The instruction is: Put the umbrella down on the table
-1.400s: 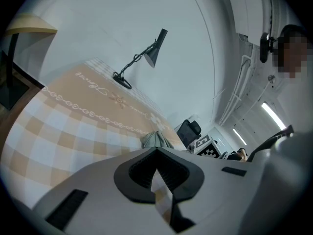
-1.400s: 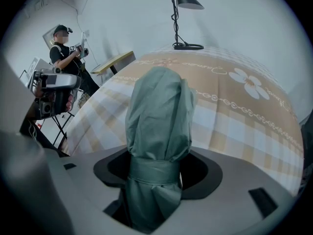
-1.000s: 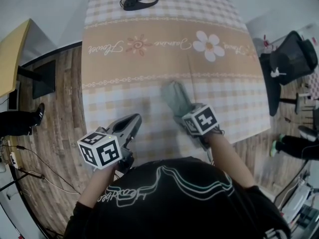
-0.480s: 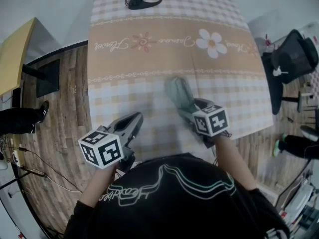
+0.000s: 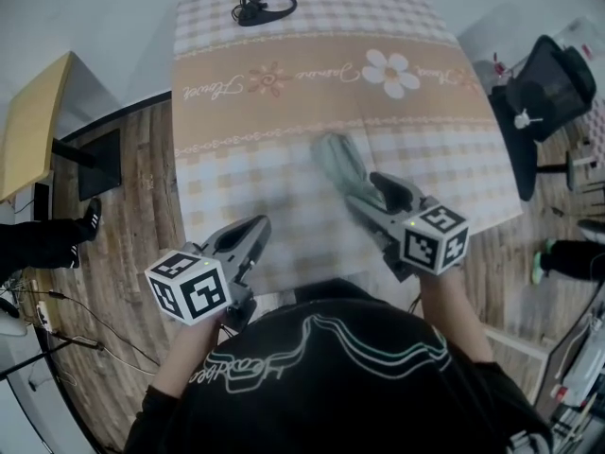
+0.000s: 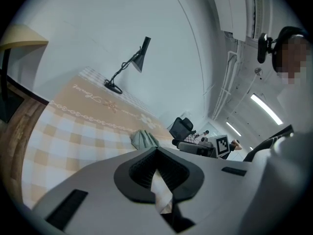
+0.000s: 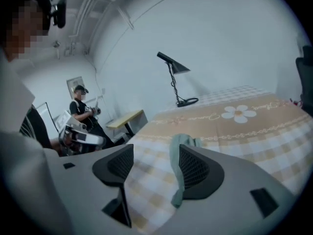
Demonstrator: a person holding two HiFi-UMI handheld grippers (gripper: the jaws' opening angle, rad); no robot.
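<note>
A folded grey-green umbrella (image 5: pixel 333 159) lies flat on the checked tablecloth (image 5: pixel 284 102), near the table's front half. My right gripper (image 5: pixel 367 197) hangs open above the umbrella's near end, and its pads are off the fabric. In the right gripper view the umbrella (image 7: pixel 179 153) shows on the cloth below, between the spread jaws of the right gripper (image 7: pixel 151 161) and close to the right one. My left gripper (image 5: pixel 257 227) is shut and empty over the table's front left edge. From the left gripper (image 6: pixel 157 154) the umbrella (image 6: pixel 143 139) lies ahead.
A black desk lamp (image 5: pixel 262 8) stands at the table's far edge. A black office chair (image 5: pixel 550 93) is to the right, and a yellow side table (image 5: pixel 33 121) to the left. A person (image 7: pixel 82 110) stands in the background.
My right gripper has risen and drawn back toward me, off the umbrella, which stays on the cloth. The left gripper has shifted only slightly.
</note>
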